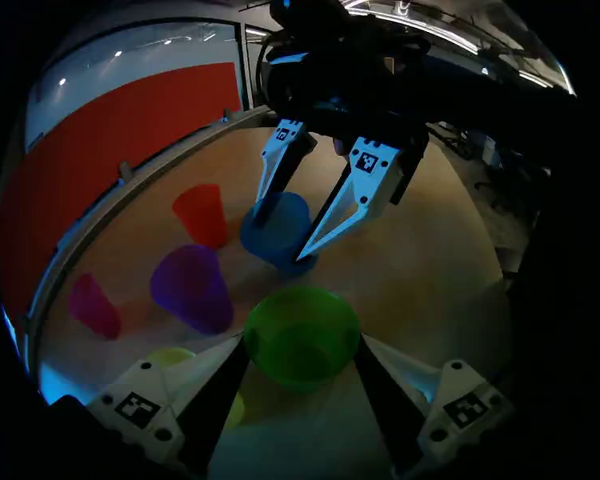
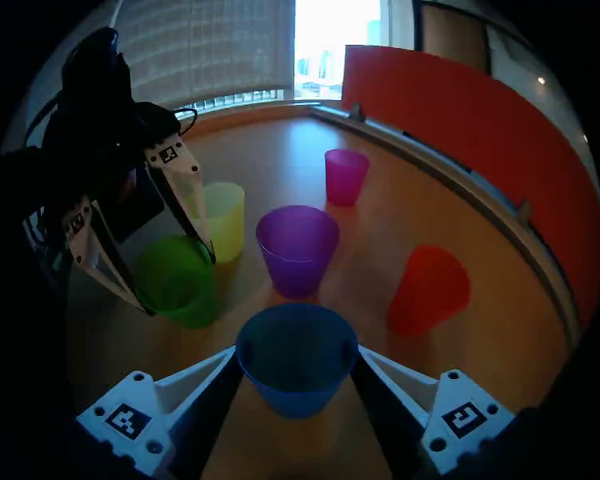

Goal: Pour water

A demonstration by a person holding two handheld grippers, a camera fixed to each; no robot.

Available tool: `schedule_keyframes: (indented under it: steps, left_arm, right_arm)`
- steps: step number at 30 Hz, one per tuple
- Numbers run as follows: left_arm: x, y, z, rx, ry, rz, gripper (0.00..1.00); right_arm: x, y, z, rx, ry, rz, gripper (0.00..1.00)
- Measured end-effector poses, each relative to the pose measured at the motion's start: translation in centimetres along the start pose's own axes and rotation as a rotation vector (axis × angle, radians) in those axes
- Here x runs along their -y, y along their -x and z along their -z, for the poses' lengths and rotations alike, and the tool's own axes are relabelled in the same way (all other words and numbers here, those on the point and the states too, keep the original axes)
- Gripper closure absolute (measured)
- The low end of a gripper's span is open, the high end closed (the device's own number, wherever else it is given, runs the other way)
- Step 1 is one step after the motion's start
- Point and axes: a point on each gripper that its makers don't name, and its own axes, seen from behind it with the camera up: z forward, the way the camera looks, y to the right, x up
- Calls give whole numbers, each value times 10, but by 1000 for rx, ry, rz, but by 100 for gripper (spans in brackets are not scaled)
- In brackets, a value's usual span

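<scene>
My left gripper [image 1: 301, 340] is shut on a green cup [image 1: 302, 324] that stands upright on the wooden table [image 1: 428, 264]. Opposite it, my right gripper [image 1: 280, 238] is shut on a blue cup [image 1: 288, 220], also upright. In the right gripper view the blue cup [image 2: 298, 376] sits between my own fingers, with the right gripper [image 2: 298, 352] closed on its sides. At the left of that view the left gripper [image 2: 179, 284] clasps the green cup [image 2: 172, 292]. Whether either cup holds water I cannot tell.
More cups stand between the two grippers: a purple one [image 2: 298, 248], a yellow one [image 2: 224, 216], a magenta one [image 2: 346, 176] and an upturned red one [image 2: 428, 290]. A red panel [image 2: 476, 120] and a rail border the table's far side. A window [image 2: 332, 48] lies beyond.
</scene>
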Motion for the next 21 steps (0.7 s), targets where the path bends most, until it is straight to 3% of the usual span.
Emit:
schedule_keyframes:
  steps: [21]
  left_arm:
    - [0, 4, -2, 8, 3, 11, 13]
  right_arm:
    - [1, 7, 5, -6, 14, -3, 9]
